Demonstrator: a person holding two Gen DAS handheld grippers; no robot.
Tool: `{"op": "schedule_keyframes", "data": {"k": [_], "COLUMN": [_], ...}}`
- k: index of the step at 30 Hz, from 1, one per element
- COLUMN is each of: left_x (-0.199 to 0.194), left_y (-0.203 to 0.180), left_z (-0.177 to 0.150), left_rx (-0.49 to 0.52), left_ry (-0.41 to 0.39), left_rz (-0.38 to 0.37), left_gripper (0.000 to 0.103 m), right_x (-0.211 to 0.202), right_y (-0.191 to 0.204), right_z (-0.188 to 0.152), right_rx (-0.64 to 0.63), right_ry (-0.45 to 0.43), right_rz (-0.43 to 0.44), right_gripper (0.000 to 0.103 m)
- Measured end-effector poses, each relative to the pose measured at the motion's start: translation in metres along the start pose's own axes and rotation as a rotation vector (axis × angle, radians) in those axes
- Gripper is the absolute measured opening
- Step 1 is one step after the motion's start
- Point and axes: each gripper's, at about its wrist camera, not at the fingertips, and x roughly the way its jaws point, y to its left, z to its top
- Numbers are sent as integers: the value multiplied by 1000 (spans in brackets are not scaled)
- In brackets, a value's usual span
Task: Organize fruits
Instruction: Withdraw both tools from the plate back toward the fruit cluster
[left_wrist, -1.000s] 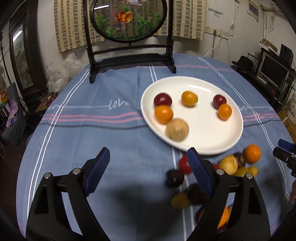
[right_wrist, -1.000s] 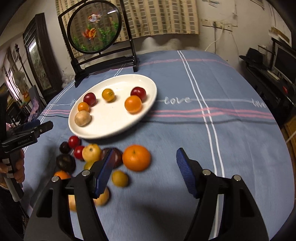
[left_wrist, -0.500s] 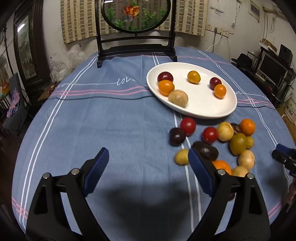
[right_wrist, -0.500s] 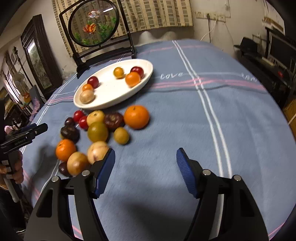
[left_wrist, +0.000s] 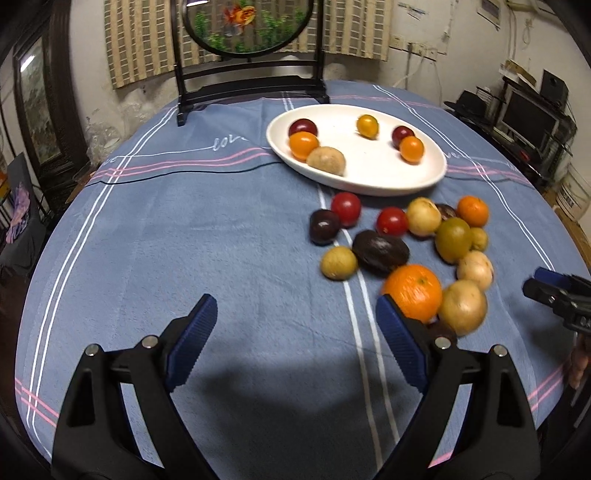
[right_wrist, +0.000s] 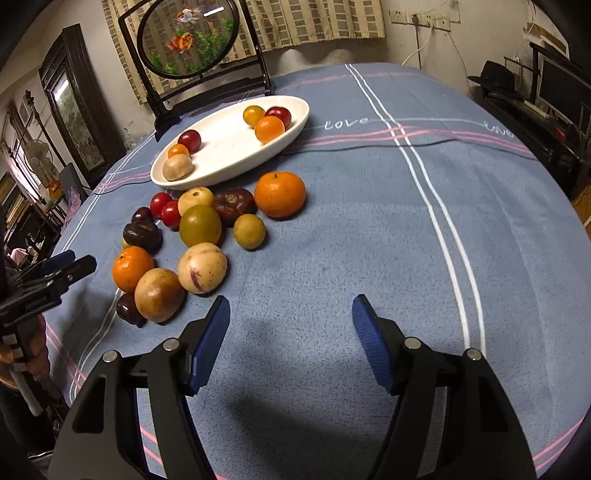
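I hold the left gripper (left_wrist: 295, 328) wide and empty above the blue striped cloth on the desk (left_wrist: 184, 240); my right gripper (right_wrist: 290, 325) is equally wide, gripping nothing. The loose pile of mixed fruits (right_wrist: 199, 225) lies just beside the white oval plate (right_wrist: 229, 147), which carries six small fruits.

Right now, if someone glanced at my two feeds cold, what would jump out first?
First the heap of loose fruit on the blue tablecloth, its big orange nearest the white oval plate, which holds six small fruits. Then the round goldfish screen at the table's far edge. Both hand-held grippers, left and right, hang open, empty.
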Motion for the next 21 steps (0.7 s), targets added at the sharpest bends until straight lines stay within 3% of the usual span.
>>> {"op": "schedule_keyframes", "data": {"k": [15,21], "left_x": [6,5], "left_y": [-35,-39], "left_z": [-20,-19], "left_rx": [74,65], "left_ry": [50,56], "left_rz": [-75,-69], "left_gripper": [89,89], "right_x": [7,6], "right_y": [2,-2], "right_z": [-3,-4], "right_rx": [8,25], "right_ry": [18,21], "right_rz": [52,91], "right_gripper": [69,73]}}
